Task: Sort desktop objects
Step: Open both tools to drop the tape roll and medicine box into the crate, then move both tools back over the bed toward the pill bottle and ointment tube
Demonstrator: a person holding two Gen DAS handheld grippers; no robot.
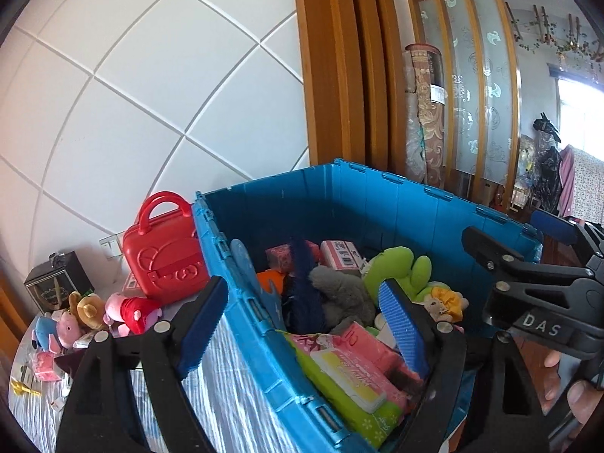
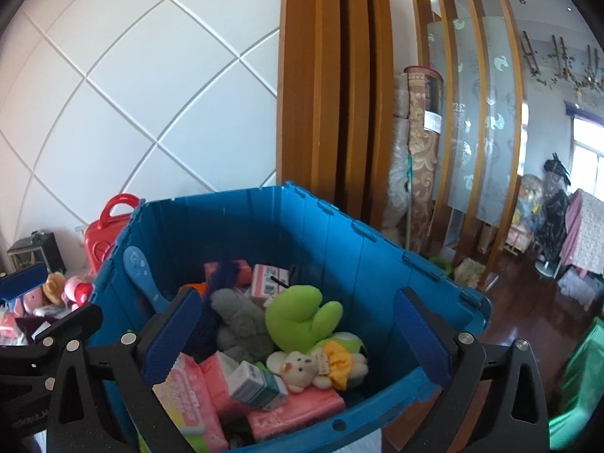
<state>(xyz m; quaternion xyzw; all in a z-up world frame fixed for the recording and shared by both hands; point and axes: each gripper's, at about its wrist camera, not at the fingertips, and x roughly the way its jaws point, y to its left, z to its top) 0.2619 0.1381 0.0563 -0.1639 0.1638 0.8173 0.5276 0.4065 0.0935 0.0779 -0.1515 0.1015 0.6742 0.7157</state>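
Plush toys point(image 2: 302, 317) and packets point(image 2: 226, 381) lie in the crate point(image 2: 377, 264); left of it a case point(image 1: 164, 253) stands behind small dolls point(image 1: 128, 311).

Bright daylight, strong fisheye bending, sharp centre.

Light comes from the window point(image 2: 589, 151), right of the bin point(image 2: 321, 226); its panes are blown out to white in both views, and the glass screen point(image 2: 483, 113) beside it looks hazy. The wall point(image 1: 151, 75) left of the bin is evenly lit, with a warm orange tint at the far left edge in the left wrist view. Straight grooves on the wall and the wood posts point(image 1: 339, 75) curve outward. Black vignette fills the corners. Inside the bin, toys sit in soft shade, still clear. The floor point(image 2: 528, 302) right of the bin shows a dull sheen. Near parts at the bottom edge are dark and slightly soft.
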